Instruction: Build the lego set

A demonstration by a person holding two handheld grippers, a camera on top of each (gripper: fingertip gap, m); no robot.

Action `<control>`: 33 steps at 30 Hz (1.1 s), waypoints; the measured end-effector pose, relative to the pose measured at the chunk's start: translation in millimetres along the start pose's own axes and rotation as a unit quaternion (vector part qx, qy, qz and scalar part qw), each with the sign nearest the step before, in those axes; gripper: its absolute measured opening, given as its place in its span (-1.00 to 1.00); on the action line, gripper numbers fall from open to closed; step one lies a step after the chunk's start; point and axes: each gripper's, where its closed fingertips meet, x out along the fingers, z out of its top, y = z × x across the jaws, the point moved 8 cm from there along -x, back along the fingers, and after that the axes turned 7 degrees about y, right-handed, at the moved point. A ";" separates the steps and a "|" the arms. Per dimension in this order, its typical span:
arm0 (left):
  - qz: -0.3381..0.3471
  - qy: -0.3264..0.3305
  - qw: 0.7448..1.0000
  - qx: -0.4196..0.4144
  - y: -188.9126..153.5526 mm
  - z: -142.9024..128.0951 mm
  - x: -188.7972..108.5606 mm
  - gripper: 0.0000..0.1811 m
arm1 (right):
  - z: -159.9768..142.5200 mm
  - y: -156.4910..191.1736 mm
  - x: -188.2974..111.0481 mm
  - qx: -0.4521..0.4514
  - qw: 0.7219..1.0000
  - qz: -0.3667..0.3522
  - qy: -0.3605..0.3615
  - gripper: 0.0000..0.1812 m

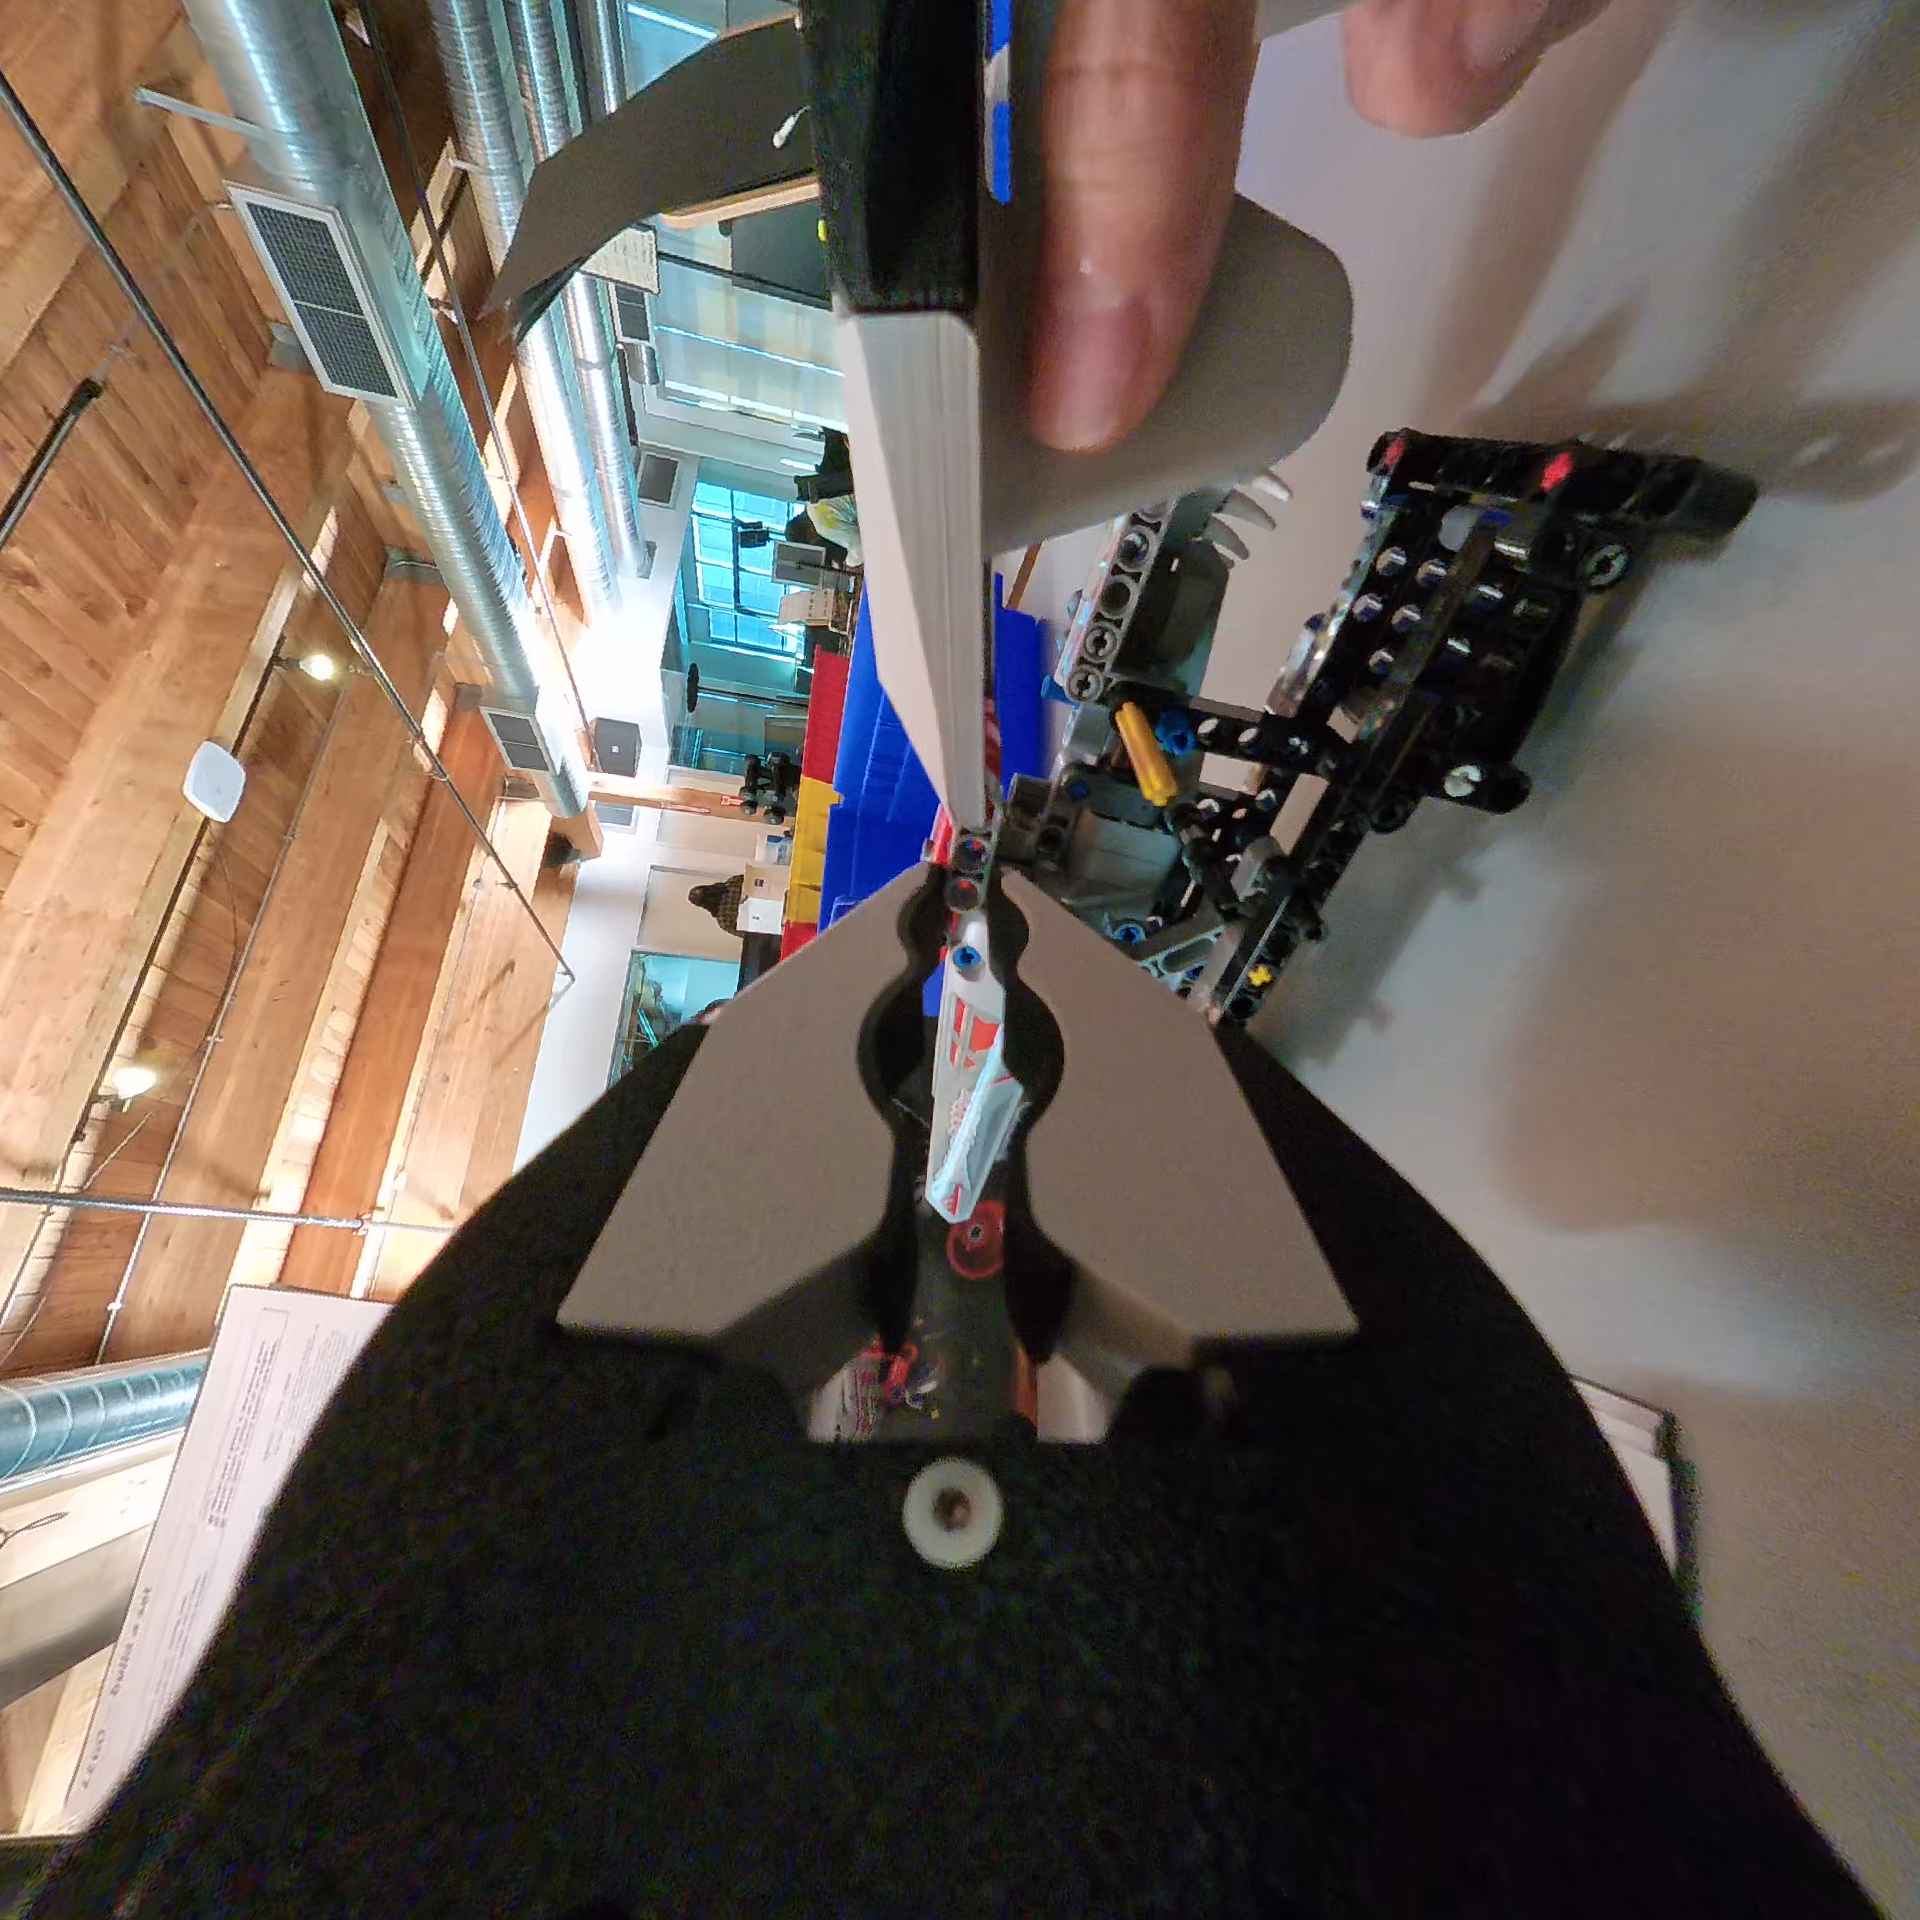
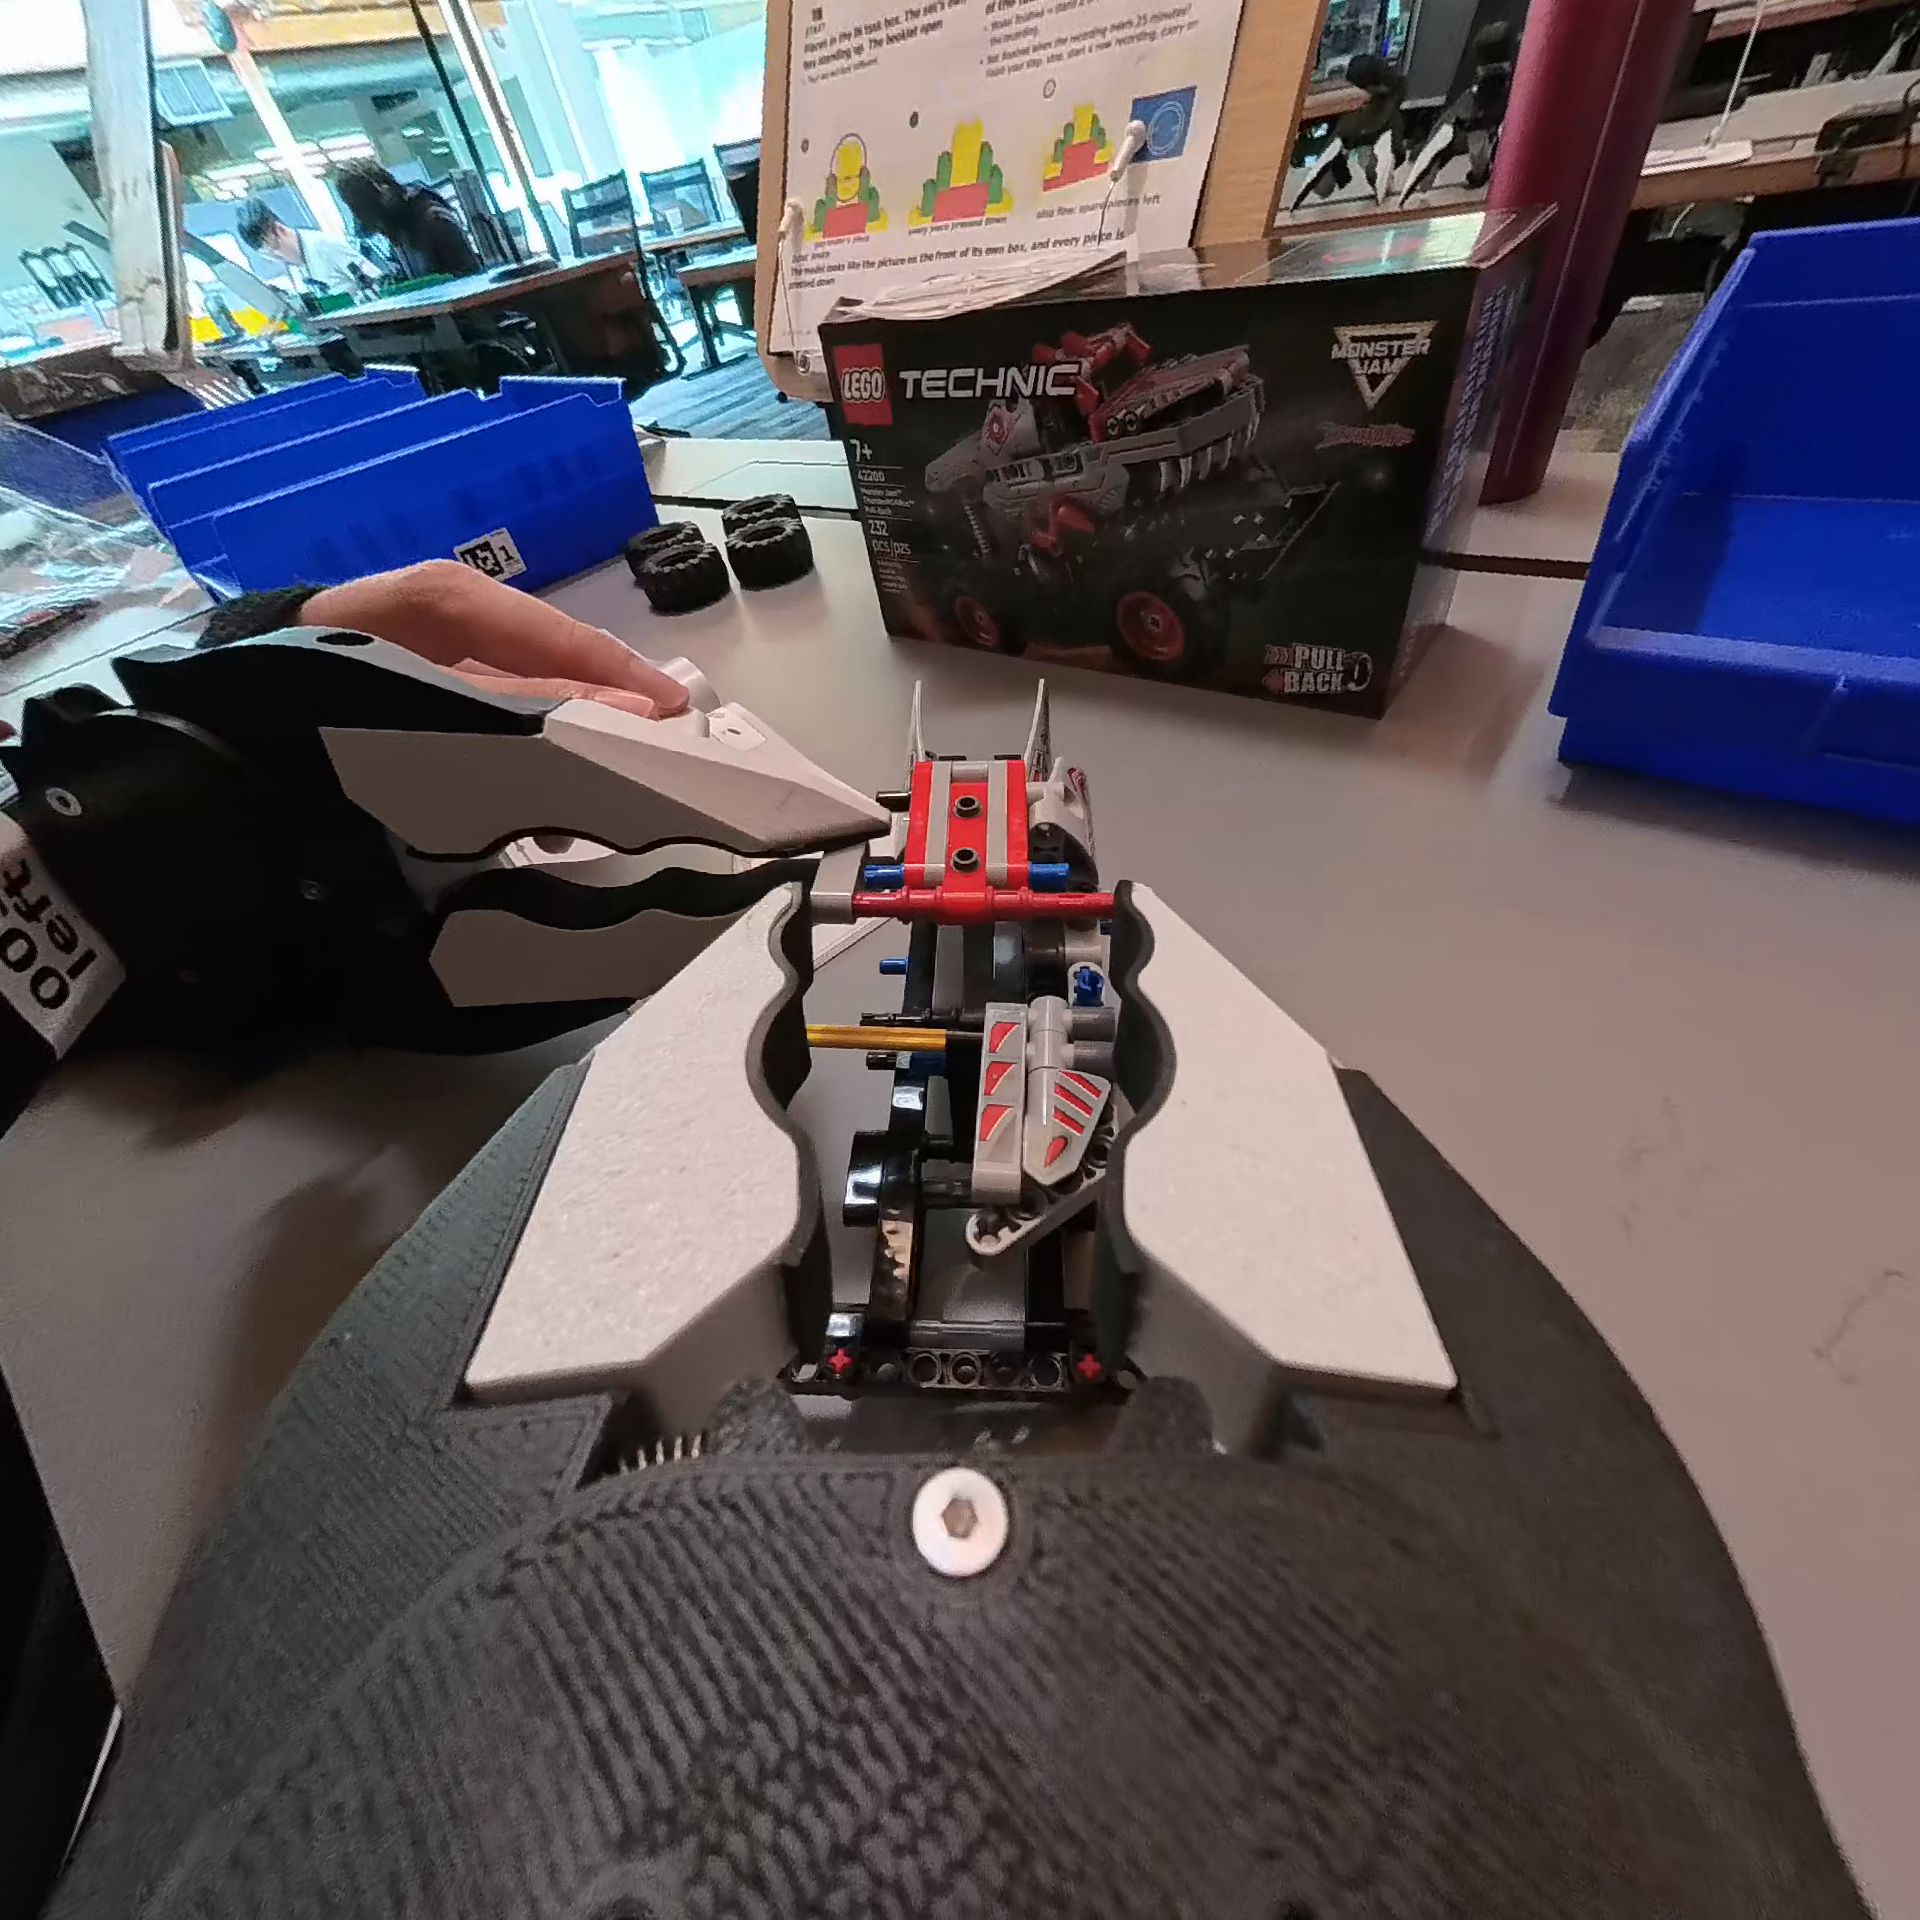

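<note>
Grey tabletop (image 2: pixel 1455 987) fills the lower half of the right wrist view, with an open workspace of desks and windows behind it. At the centre, the right gripper (image 2: pixel 961 904) has its two pale fingers pressed against the sides of a partly built lego truck (image 2: pixel 977 1091) — a black frame with red, grey and blue parts and a yellow axle — which sits lengthwise between them, its red front panel at the fingertips. From the left of the frame the left gripper (image 2: pixel 852 831) comes in sideways, a person's hand (image 2: pixel 468 634) resting on top of it, its tips touching the left edge of the model's red front.

In the left wrist view, rolled on its side, the left gripper (image 1: pixel 971 883) pinches a slim white and red lego piece (image 1: pixel 971 1049) between nearly closed fingers.

Behind the model stand the set's box (image 2: pixel 1143 488), four black tyres (image 2: pixel 717 551) just to its left, and an instruction sheet (image 2: pixel 997 114) at the top. Blue bins (image 2: pixel 395 478) sit at upper left — another blue bin (image 2: pixel 1766 540) at right.
</note>
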 end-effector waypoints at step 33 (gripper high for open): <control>-0.003 0.001 1.000 -0.002 1.9 2.5 2.3 -0.96 | 0.1 -4.1 5.2 -0.014 1.000 0.002 -0.008 -0.37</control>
